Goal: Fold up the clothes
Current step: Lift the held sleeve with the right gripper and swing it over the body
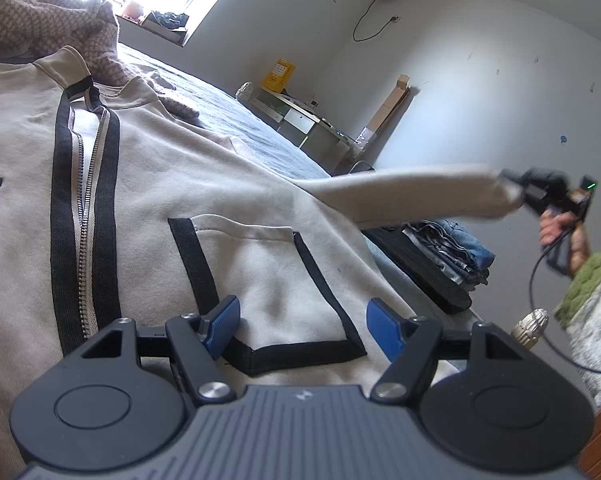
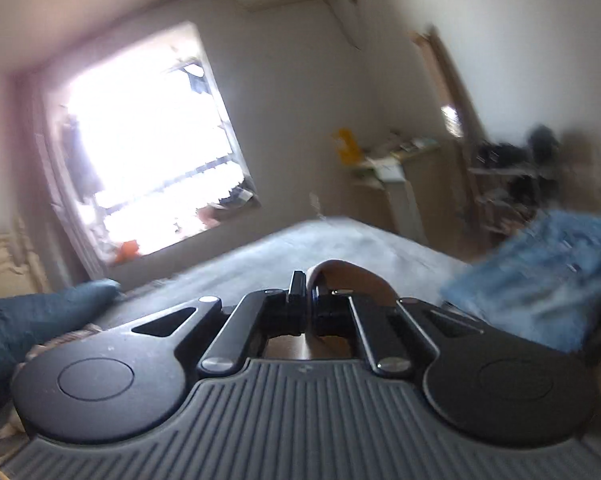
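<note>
The left gripper (image 1: 302, 326) hangs with its blue pads parted over the pocket (image 1: 268, 280) of a cream zip jacket (image 1: 172, 184) spread flat on the grey bed (image 1: 236, 120); the right gripper (image 1: 520, 190) is clenched on the jacket's sleeve (image 1: 412, 192), lifted off the bed. Beyond lie folded jeans (image 1: 460, 244), a bright window (image 2: 148, 152), white walls and a low cabinet (image 1: 300, 120).

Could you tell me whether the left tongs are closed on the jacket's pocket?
No, the left tongs stand open above the pocket.
</note>
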Available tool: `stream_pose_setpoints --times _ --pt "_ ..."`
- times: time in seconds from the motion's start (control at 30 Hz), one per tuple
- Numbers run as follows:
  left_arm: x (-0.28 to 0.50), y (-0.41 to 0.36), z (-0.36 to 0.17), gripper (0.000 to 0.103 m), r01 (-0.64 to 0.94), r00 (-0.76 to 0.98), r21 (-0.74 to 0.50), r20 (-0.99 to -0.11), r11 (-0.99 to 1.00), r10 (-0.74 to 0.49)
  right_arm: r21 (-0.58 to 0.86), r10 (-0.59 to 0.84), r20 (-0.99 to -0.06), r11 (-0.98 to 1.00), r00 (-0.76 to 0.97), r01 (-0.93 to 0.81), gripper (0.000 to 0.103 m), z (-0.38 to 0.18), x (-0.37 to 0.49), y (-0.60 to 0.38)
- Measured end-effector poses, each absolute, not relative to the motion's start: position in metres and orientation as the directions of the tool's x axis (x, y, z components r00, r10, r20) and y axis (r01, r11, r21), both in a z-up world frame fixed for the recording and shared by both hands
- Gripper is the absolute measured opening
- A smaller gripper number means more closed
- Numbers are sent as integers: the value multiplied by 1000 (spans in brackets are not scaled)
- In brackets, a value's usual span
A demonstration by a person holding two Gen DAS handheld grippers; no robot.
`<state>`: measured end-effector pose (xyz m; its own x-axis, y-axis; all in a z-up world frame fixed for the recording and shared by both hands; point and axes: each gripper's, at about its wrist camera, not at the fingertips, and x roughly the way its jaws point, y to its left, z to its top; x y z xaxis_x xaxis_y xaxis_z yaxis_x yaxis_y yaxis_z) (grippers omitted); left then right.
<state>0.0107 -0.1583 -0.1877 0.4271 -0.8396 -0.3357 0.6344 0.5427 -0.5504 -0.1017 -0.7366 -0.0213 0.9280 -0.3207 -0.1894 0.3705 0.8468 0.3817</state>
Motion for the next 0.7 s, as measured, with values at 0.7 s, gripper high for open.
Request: stream_pose_setpoints --times 0.7 --pt "4 -164 -183 71 644 452 -493 -371 584 -811 140 -175 -266 966 948 217 2 102 -43 -579"
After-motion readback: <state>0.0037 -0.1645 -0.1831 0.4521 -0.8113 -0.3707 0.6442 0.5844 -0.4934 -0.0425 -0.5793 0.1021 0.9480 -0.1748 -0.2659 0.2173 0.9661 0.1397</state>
